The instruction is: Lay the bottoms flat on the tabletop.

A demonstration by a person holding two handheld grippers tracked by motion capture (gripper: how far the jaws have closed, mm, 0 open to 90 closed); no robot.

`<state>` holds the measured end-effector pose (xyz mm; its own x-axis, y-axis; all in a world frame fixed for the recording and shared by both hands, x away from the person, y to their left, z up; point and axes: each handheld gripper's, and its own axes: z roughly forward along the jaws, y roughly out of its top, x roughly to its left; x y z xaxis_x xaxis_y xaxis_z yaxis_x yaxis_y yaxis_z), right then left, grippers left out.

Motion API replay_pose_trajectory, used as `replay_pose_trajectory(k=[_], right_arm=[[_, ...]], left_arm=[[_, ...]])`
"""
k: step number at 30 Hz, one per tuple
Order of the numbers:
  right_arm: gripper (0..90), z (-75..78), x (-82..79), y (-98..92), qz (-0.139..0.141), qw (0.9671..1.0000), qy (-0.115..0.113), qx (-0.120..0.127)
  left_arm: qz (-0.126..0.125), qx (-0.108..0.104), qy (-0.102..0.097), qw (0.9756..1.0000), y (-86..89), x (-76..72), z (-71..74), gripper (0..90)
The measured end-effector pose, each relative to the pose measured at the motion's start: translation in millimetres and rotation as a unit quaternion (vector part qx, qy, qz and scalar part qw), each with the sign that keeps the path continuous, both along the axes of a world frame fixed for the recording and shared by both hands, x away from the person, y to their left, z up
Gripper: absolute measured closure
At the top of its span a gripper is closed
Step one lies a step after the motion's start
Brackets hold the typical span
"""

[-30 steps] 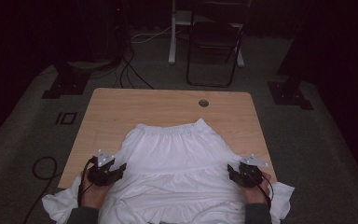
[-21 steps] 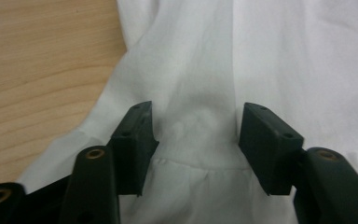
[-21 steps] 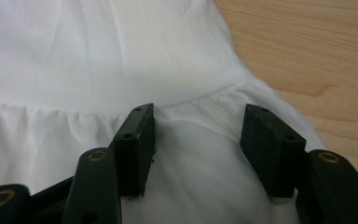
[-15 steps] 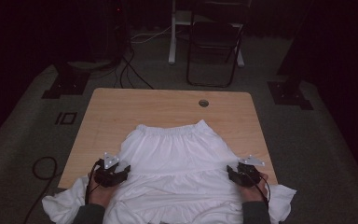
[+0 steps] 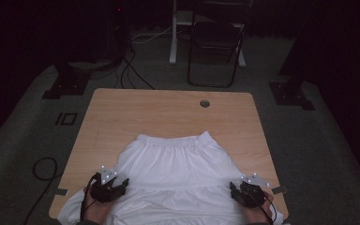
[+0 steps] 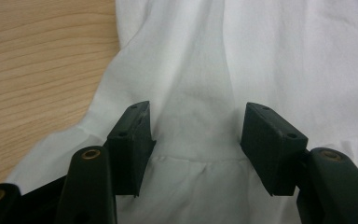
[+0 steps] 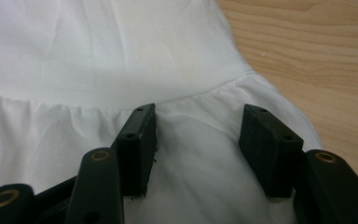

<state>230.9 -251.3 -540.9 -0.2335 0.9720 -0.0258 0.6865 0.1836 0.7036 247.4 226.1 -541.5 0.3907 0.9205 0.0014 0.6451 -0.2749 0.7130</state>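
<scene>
Presently the left hand-held gripper (image 5: 117,186) is seen near the bench's front left corner, its jaws spread over the white skirt (image 5: 178,178); cloth lies between them in the left gripper view, but no pinch is made — the jaws have just been opening. The right hand-held gripper (image 5: 243,192) is held near the front right corner, its jaws likewise apart above the gathered seam, having just been closing somewhat, with cloth between the pads yet not pressed.

The skirt is spread flat over the front half of the bench (image 5: 168,112), its elastic waistband (image 5: 176,139) turned toward the far edge and its hem hanging off the front edge. A small folded pleat is seen along the left side, at the left gripper.

By the look of it, the laying-out is largely done — the garment is judged to be smoothed and centred. Folding has not yet been started: both side edges are still to be grasped and brought inward or forward.
</scene>
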Motion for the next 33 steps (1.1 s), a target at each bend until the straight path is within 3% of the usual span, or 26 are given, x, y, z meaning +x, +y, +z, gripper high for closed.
replay_pose_trajectory(k=[6, 13, 15, 19, 25, 33], right_arm=[[43.5, 4.4, -1.1, 0.8, 0.019, 0.9996, -0.021, 0.009], [41.2, 6.1, -3.1, 6.5, 0.046, 0.9985, -0.03, -0.006], [40.8, 4.8, -2.0, 7.1, 0.046, 0.9986, -0.025, -0.008], [39.8, -1.7, 1.0, 7.0, 0.049, 0.9988, -0.007, -0.001], [40.8, -2.1, -3.3, 7.4, 0.048, 0.9988, -0.007, 0.003], [43.9, 0.6, -21.1, 9.0, 0.054, 0.9985, 0.006, -0.002]], left_arm=[[-0.005, 0.001, -0.004, 1.0, -0.6, -1.7, 8.3, 43.2], [-0.021, 0.012, -0.005, 0.9997, -5.7, -5.4, 11.1, 43.1], [-0.02, 0.017, 0.003, 0.9996, -6.6, -3.9, 5.6, 43.1], [-0.017, -0.007, 0.003, 0.9998, -3.2, -2.9, 0.9, 43.7], [-0.014, -0.004, 0.004, 0.9999, -7.0, -10.5, 0.7, 44.2], [-0.035, 0.004, 0.022, 0.9991, -12.3, -30.7, 4.5, 47.4]])
